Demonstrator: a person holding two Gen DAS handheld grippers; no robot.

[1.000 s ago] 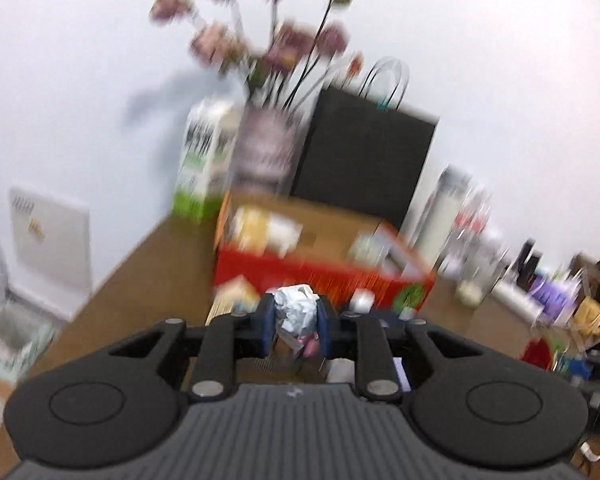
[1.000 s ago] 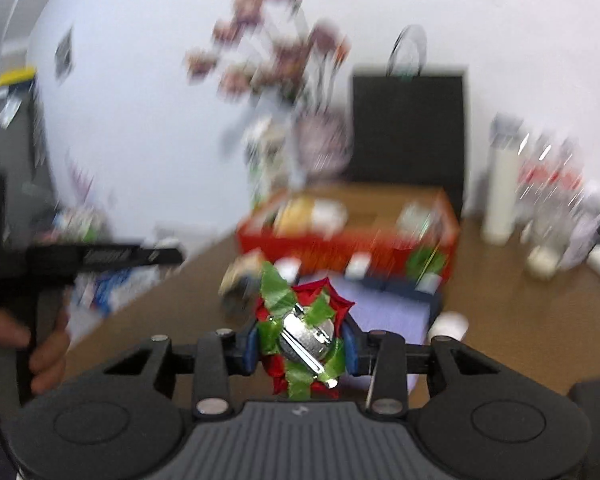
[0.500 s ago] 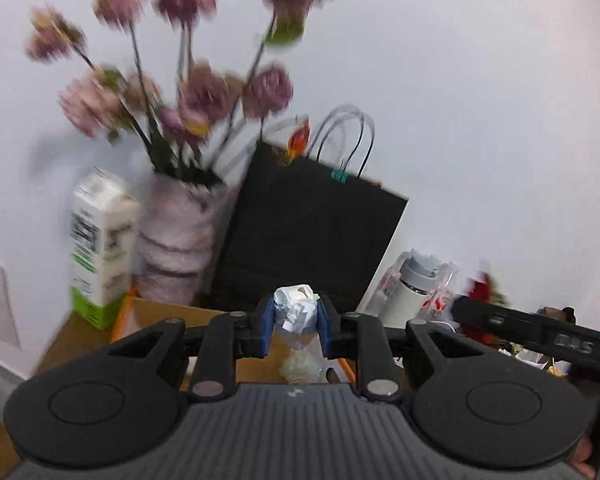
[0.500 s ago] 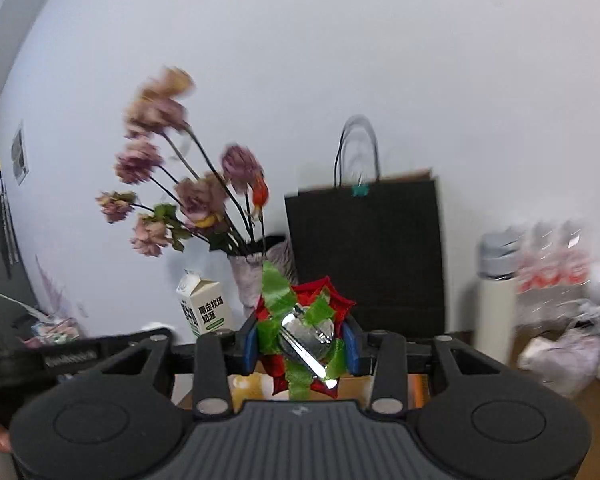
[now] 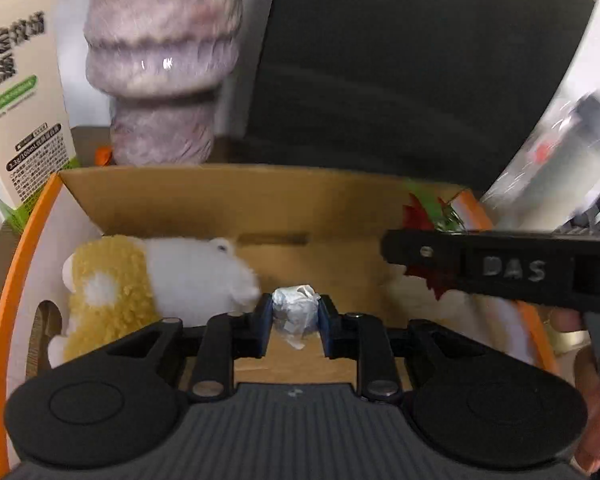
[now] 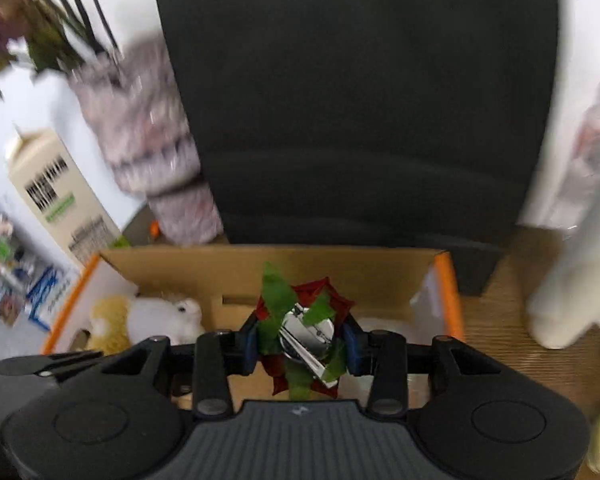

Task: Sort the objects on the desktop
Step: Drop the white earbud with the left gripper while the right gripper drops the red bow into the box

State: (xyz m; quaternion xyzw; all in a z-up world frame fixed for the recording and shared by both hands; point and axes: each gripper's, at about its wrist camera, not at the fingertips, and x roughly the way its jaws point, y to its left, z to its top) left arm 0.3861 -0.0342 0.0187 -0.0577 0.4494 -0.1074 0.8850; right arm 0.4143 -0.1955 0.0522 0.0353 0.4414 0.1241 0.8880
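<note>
My left gripper [image 5: 294, 316] is shut on a small crumpled white paper ball [image 5: 296, 310] and holds it over the open cardboard box [image 5: 236, 200]. My right gripper [image 6: 303, 338] is shut on a red-and-green flower clip [image 6: 306, 328] with a shiny metal clasp, also held over the box [image 6: 340, 268]. A white and yellow plush sheep [image 5: 140, 280] lies in the box's left part; it also shows in the right wrist view [image 6: 148, 316]. The right gripper's body [image 5: 500, 268] crosses the right of the left wrist view.
Behind the box stand a milk carton [image 5: 16, 92], a pinkish ribbed vase [image 5: 160, 60] and a black paper bag [image 5: 400, 72]. A white bottle [image 6: 572, 280] stands on the wooden table [image 6: 512, 340] to the right. The box has orange edges [image 5: 16, 264].
Both grippers have dropped and moved forward from high above the table to just over the box, each still holding its object.
</note>
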